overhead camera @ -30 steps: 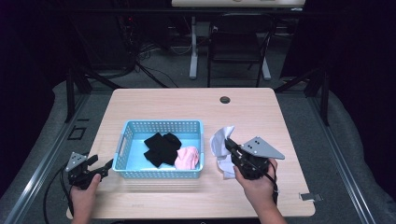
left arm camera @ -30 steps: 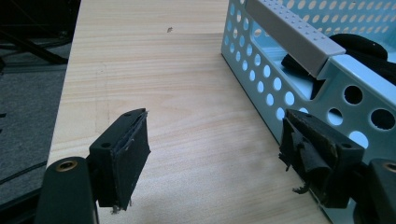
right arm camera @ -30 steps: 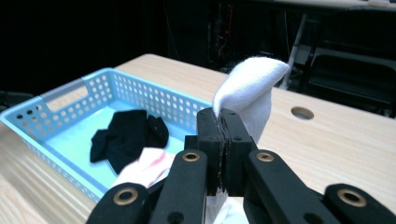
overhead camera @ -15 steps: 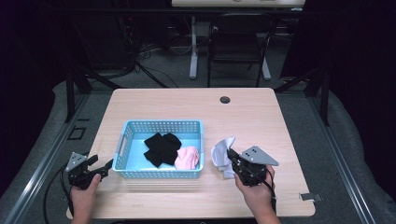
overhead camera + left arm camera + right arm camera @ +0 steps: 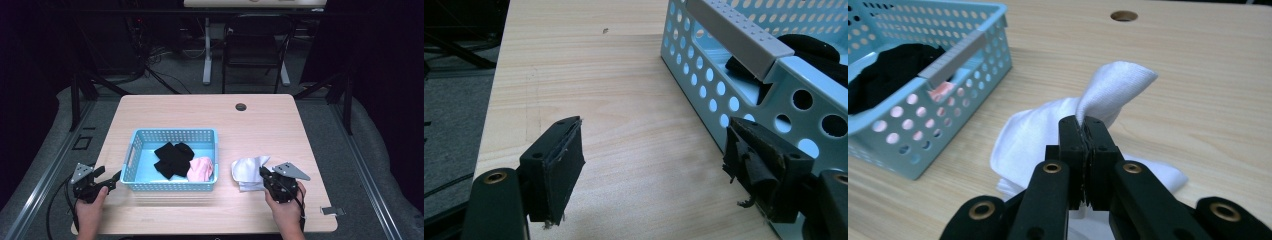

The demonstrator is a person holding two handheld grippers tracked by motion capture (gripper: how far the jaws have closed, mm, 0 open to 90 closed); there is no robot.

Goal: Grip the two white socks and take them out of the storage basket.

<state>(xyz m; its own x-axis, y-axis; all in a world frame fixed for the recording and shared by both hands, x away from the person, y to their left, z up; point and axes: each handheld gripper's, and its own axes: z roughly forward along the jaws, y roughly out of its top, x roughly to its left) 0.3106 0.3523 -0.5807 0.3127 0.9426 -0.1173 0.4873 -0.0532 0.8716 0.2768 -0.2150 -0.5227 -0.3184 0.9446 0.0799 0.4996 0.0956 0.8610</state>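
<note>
A white cloth point(image 5: 247, 171) point(image 5: 1048, 127) lies crumpled on the wooden table, right of a light blue perforated basket point(image 5: 135, 147) point(image 5: 973, 65). My right gripper point(image 5: 264, 175) point(image 5: 1083, 125) is shut on a fold of the cloth, which sticks up above the closed jaws. Inside the basket lie a black cloth point(image 5: 172, 157) and a pink cloth point(image 5: 201, 169). My left gripper point(image 5: 116, 178) point(image 5: 654, 150) is open at the table's front left, next to the basket's left end wall point(image 5: 724, 95), with nothing between its jaws.
A round cable hole point(image 5: 241, 107) point(image 5: 1124, 16) sits near the table's far edge. A chair point(image 5: 255, 47) and table legs stand beyond the table. The table's left edge point(image 5: 494, 100) runs close beside my left gripper.
My right gripper has come down and toward the front with the white cloth in it; the cloth now rests on the table. The left gripper has stayed where it was.
</note>
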